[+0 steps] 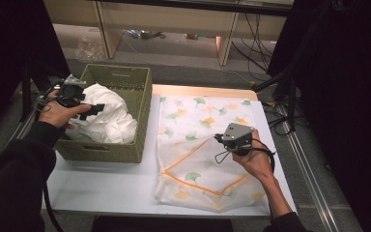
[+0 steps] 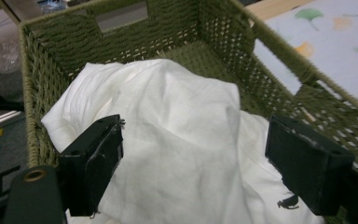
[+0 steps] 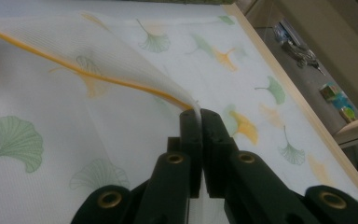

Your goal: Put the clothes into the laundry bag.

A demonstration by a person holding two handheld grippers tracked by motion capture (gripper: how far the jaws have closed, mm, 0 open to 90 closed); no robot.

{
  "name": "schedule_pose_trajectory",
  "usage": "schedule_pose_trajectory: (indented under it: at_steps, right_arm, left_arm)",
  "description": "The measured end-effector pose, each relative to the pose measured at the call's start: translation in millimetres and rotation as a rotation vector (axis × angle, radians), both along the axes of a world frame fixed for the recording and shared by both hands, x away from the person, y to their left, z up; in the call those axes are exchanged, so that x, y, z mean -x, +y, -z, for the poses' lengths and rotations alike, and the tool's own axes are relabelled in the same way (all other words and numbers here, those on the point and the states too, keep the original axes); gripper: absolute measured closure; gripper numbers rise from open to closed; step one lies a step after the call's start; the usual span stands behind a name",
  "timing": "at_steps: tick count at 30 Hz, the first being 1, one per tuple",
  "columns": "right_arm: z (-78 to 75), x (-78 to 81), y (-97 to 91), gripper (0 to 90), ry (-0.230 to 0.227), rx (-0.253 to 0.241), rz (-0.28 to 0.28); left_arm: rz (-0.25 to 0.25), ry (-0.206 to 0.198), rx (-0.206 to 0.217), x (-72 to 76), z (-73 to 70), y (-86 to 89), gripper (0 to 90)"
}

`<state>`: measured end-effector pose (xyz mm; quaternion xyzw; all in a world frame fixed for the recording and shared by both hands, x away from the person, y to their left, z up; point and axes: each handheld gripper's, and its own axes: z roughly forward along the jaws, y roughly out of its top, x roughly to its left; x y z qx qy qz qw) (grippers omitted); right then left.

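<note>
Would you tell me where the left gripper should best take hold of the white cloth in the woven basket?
Probably the raised fold at the top of the white cloth, coming from above. The cloth bulges over the woven basket rim there, and the left gripper already hangs over it with jaws open on either side.

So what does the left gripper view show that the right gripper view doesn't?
The left gripper view looks into a green woven basket with a crumpled white cloth inside; the left gripper has its fingers spread wide just above that cloth, not pinching it.

The right gripper view has the right gripper with fingers shut on the orange-edged corner of a leaf-print cloth, lifting it off the rest.

Both catch some of the leaf-print cloth; in the left gripper view it lies beyond the basket wall.
</note>
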<state>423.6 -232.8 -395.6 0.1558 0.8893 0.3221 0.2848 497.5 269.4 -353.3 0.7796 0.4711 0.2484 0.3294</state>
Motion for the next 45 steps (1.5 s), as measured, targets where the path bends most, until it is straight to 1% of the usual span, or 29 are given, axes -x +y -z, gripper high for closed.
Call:
schedule_pose_trajectory:
  at_steps: [1, 4, 5, 8, 9, 12, 13, 16, 17, 19, 21, 25, 26, 27, 28, 29, 31, 33, 34, 36, 37, 38, 39, 40, 41, 42, 43, 44, 45]
  right_arm:
    - [0.3, 0.1, 0.5, 89.3, 0.001, -0.001, 0.002]
    - [0.4, 0.3, 1.2, 89.3, 0.001, 0.006, -0.004]
    - [0.6, 0.9, 1.3, 89.3, 0.001, 0.007, -0.004]
    - [0.7, 0.2, 0.5, 89.3, -0.002, 0.004, -0.004]
    - [0.9, 0.0, 0.3, 89.3, -0.004, 0.004, -0.007]
    - [1.7, 0.0, 0.2, 89.3, 0.003, 0.006, -0.009]
    - [2.0, -0.1, 0.4, 89.3, 0.003, 0.006, -0.009]
    - [2.9, 0.1, 1.0, 89.3, 0.004, 0.009, -0.011]
    - [3.2, 0.3, 1.1, 89.3, 0.004, 0.011, -0.013]
    - [3.8, 0.6, 1.0, 89.2, 0.004, 0.012, -0.012]
    - [4.5, 1.7, 0.9, 89.3, 0.011, 0.007, 0.001]
    - [5.4, 0.5, 1.9, 89.3, 0.006, 0.019, -0.014]
    - [5.6, 0.1, 2.3, 89.3, 0.002, 0.024, -0.02]
    - [6.0, 0.1, 2.7, 89.2, 0.001, 0.028, -0.023]
    - [6.0, 0.1, 2.7, 89.2, 0.001, 0.028, -0.023]
    - [6.0, 0.3, 2.7, 89.3, 0.002, 0.027, -0.022]
    - [5.7, 0.9, 2.2, 89.3, 0.016, 0.025, -0.02]
    - [5.7, 0.5, 2.2, 89.3, 0.006, 0.02, -0.018]
    - [6.0, 0.1, 2.5, 89.3, 0.003, 0.02, -0.018]
    - [6.3, 0.0, 3.5, 89.2, 0.01, 0.02, -0.017]
    - [6.9, -0.1, 3.6, 89.2, 0.001, 0.027, -0.022]
    - [7.2, 1.2, 4.0, 89.3, 0.015, 0.023, -0.009]
    - [7.0, 0.0, 4.2, 89.2, -0.001, 0.03, -0.023]
    - [7.3, 1.1, 4.9, 89.2, 0.013, 0.027, -0.02]
    - [7.2, 1.0, 5.0, 89.3, 0.006, 0.027, -0.021]
    - [6.9, 0.8, 4.7, 89.2, -0.003, 0.028, -0.023]
    - [6.8, 1.2, 4.5, 89.3, -0.001, 0.026, -0.02]
    - [6.6, 1.1, 4.0, 89.2, 0.006, 0.028, -0.024]
    - [6.6, 0.8, 3.8, 89.2, 0.004, 0.031, -0.032]
  left_arm:
    - [-0.007, 0.013, -0.014, -5.0, 2.5, -1.0, 20.0]
    - [-0.025, 0.048, 0.026, -18.7, 11.3, -3.5, 19.9]
    - [-0.032, 0.062, 0.013, -22.4, 13.2, -4.3, 19.8]
    - [-0.056, 0.089, 0.018, -33.1, 21.9, -4.7, 19.6]
    - [-0.052, 0.113, 0.004, -36.2, 23.7, -3.3, 18.9]
    - [-0.041, 0.178, 0.039, -43.2, 31.0, -4.2, 14.4]
    - [-0.031, 0.207, 0.031, -44.8, 31.5, -4.7, 13.3]
    - [-0.053, 0.209, 0.05, -48.6, 36.0, -8.6, 4.3]
    - [-0.061, 0.205, 0.032, -49.6, 36.7, -8.3, 4.7]
    - [-0.073, 0.192, -0.032, -51.2, 39.2, -3.9, 15.2]
    - [-0.094, 0.208, 0.017, -52.7, 42.7, 1.0, 14.6]
    - [-0.119, 0.214, -0.025, -56.3, 48.2, 1.3, 14.0]
    - [-0.129, 0.211, -0.015, -57.4, 50.8, -1.3, 12.5]
    - [-0.13, 0.224, 0.004, -58.4, 53.6, -3.9, 4.9]
    - [-0.119, 0.256, 0.026, -59.1, 56.9, -6.2, 4.9]
    - [-0.096, 0.284, 0.018, -59.2, 59.5, -7.6, 5.2]
    - [-0.074, 0.309, 0.055, -56.7, 64.2, -10.8, 12.6]
    - [-0.049, 0.336, 0.101, -55.1, 65.2, -10.0, 18.7]
    - [-0.032, 0.344, 0.103, -54.8, 65.3, -7.7, 20.5]
    - [-0.06, 0.336, 0.108, -54.2, 65.9, -6.0, 20.9]
    - [-0.084, 0.322, 0.106, -55.0, 67.3, -5.6, 19.2]
    - [-0.113, 0.302, 0.1, -56.0, 69.7, -6.1, 15.0]
    - [-0.118, 0.289, 0.066, -58.4, 72.0, -5.1, 12.1]
    - [-0.111, 0.279, 0.025, -60.6, 75.1, -4.9, 9.3]
    - [-0.114, 0.274, 0.01, -61.8, 79.2, -6.8, 5.6]
    - [-0.113, 0.279, 0.001, -63.2, 83.1, -9.9, 1.3]
    - [-0.104, 0.297, -0.013, -63.9, 84.7, -13.1, 0.0]
    - [-0.089, 0.3, -0.023, -64.8, 86.2, -15.9, 0.0]
    - [-0.07, 0.323, -0.024, -65.1, 86.0, -19.2, 0.1]
